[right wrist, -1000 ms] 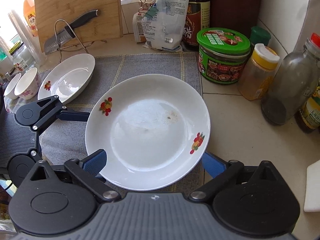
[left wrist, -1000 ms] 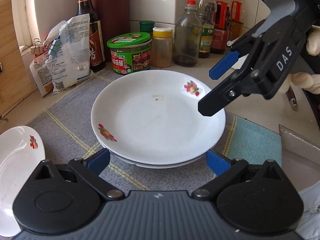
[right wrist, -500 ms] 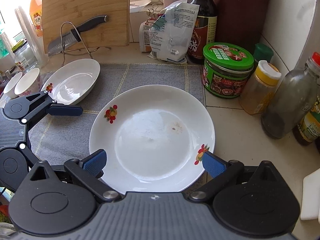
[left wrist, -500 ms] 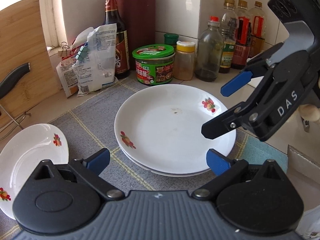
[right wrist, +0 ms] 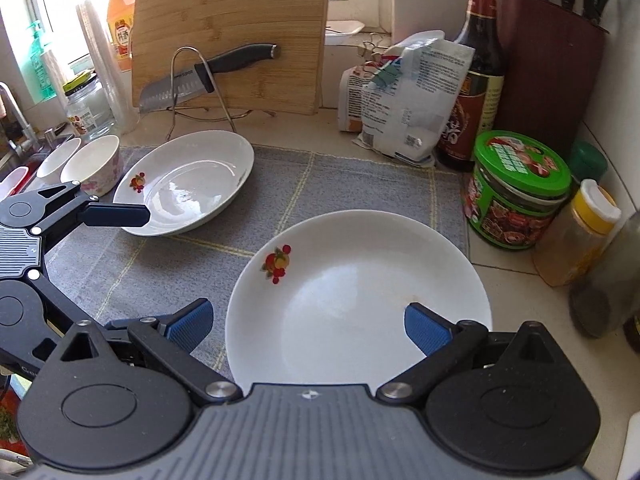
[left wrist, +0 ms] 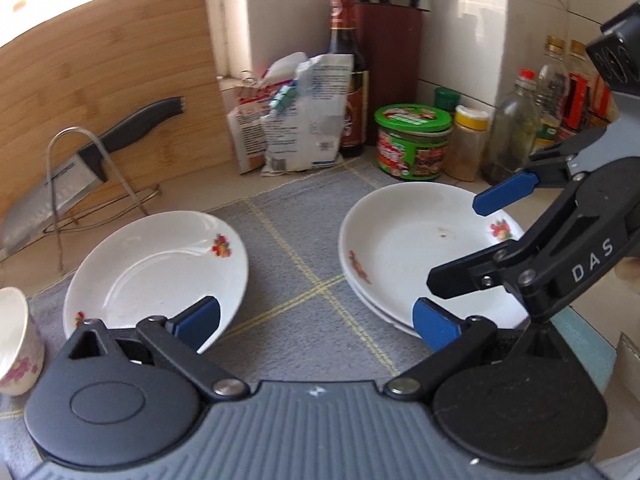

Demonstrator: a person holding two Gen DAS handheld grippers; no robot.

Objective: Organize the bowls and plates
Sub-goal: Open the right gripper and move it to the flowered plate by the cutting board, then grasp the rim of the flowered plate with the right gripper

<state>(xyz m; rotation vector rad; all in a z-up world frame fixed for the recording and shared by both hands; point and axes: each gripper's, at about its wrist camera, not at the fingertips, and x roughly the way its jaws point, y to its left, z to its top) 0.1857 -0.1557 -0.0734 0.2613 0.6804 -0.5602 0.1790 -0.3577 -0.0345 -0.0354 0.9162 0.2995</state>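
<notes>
Two white flowered plates lie stacked [left wrist: 416, 256] [right wrist: 360, 296] on the right of a grey mat [left wrist: 296, 240]. A single matching plate [left wrist: 160, 268] [right wrist: 188, 184] lies on the mat's left. Beside it stand two small bowls [right wrist: 96, 168], one of them [left wrist: 16, 340] at the left wrist view's edge. My left gripper [left wrist: 316, 324] [right wrist: 132, 270] is open above the mat between the plates, its left fingertip over the single plate's rim. Over the near side of the stack hangs my right gripper [right wrist: 308, 326] [left wrist: 474, 240], open. Neither holds anything.
A knife on a wire rack [right wrist: 200, 76] and a bamboo cutting board [right wrist: 228, 28] stand behind the single plate. Bags [right wrist: 404, 96], a dark sauce bottle [right wrist: 476, 80], a green-lidded jar [right wrist: 516, 192], a yellow-capped jar [right wrist: 580, 232] and a knife block [right wrist: 548, 64] crowd the back right corner.
My left gripper has swung left and drawn back from the stack, bringing the single plate and a bowl into its view. The right gripper has pulled back a little over the stack.
</notes>
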